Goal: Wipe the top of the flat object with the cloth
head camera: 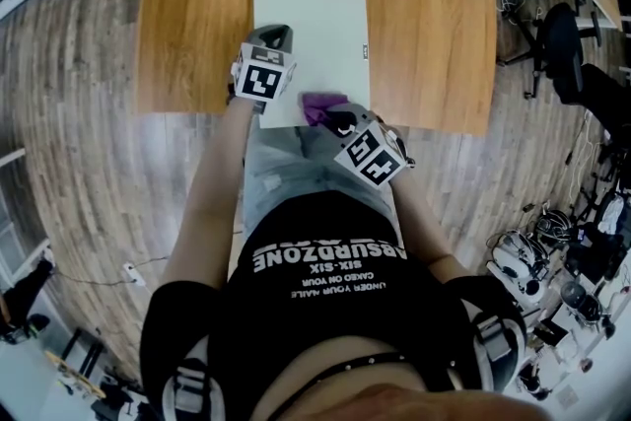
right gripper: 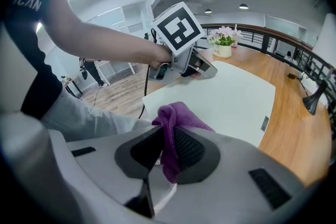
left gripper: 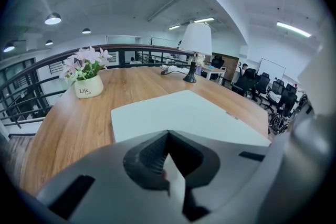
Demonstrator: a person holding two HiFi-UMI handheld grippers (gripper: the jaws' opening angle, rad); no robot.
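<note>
A white board (head camera: 314,25) lies centre frame on a wooden table (head camera: 187,25). The left gripper (head camera: 275,36), jaws together, sits at its left edge. The right gripper (right gripper: 167,139) clamps a purple cloth (head camera: 317,103) at its bottom edge.

Bright, even light falls from ceiling lamps (left gripper: 52,19) and strip lights (left gripper: 294,29); shadows are soft. The white flat object (head camera: 315,35) looks nearly washed out. Every view bends at its edges; close up, jaws and cloth (right gripper: 170,128) blur.

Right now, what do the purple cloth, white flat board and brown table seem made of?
The purple cloth: soft fuzzy fabric, likely microfibre, bunched folds. The white flat board: smooth matte, probably plastic or coated. The brown table: wood-look top, visible grain, slight sheen; maybe laminate.
</note>
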